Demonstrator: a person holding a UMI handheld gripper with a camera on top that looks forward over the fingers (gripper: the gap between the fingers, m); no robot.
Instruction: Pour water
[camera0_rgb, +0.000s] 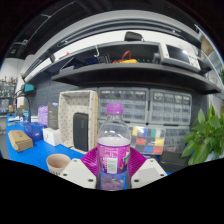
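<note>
Water bottle (113, 145) clamped upright in your gripper (113, 172), cap on. Paper cup (58, 163) left on table (35, 155). Uncap, tilt slowly over rim.

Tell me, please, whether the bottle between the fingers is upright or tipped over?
Upright. The bottle stands vertical in the claw, its pink cap on top and its label level, with the paper cup beside it.

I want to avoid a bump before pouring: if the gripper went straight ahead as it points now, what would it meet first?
Nothing new at first: the gripper already has the water bottle between its fingers. Beyond it, probably the beige box and drawer cabinet, though depth is unclear.
</note>
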